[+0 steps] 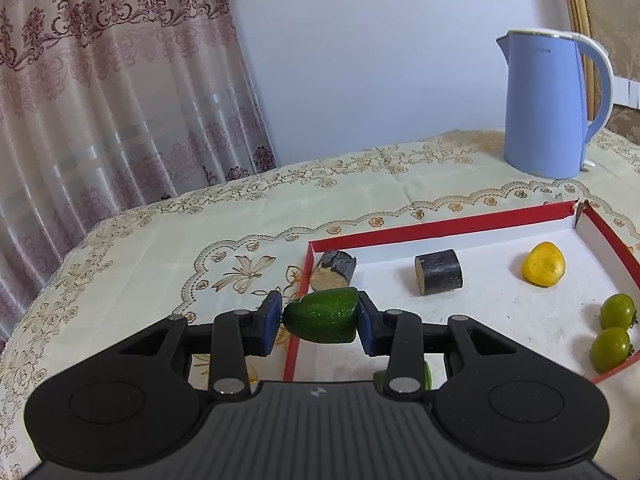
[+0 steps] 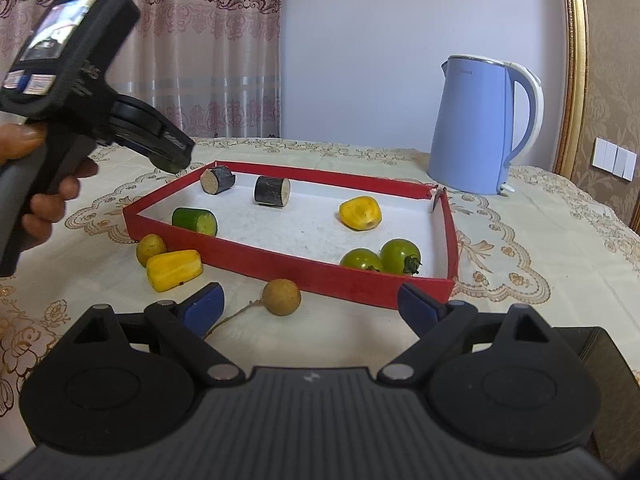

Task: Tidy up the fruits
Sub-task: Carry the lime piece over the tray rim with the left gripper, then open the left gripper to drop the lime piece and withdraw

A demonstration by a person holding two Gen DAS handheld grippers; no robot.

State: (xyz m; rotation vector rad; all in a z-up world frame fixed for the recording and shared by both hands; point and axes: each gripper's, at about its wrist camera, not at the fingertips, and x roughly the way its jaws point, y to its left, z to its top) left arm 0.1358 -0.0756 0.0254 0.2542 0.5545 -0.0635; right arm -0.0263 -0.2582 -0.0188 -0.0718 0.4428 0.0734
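Observation:
My left gripper (image 1: pixel 320 318) is shut on a green cucumber piece (image 1: pixel 322 314) and holds it over the left rim of the red-walled tray (image 1: pixel 440 225). The tray holds two dark cut pieces (image 1: pixel 439 271), a yellow piece (image 1: pixel 543 265) and two green tomatoes (image 1: pixel 616 312). In the right wrist view the left gripper's body (image 2: pixel 160 148) hangs over the tray's far left corner, and another cucumber piece (image 2: pixel 195 221) lies in the tray (image 2: pixel 280 266). My right gripper (image 2: pixel 312 306) is open and empty over a brown longan (image 2: pixel 282 297) in front of the tray.
A yellow piece (image 2: pixel 174 270) and a second longan (image 2: pixel 151 249) lie on the cloth left of the tray. A blue kettle (image 2: pixel 476 124) stands at the back right. The patterned tablecloth (image 1: pixel 160 248) ends at a curtain on the left.

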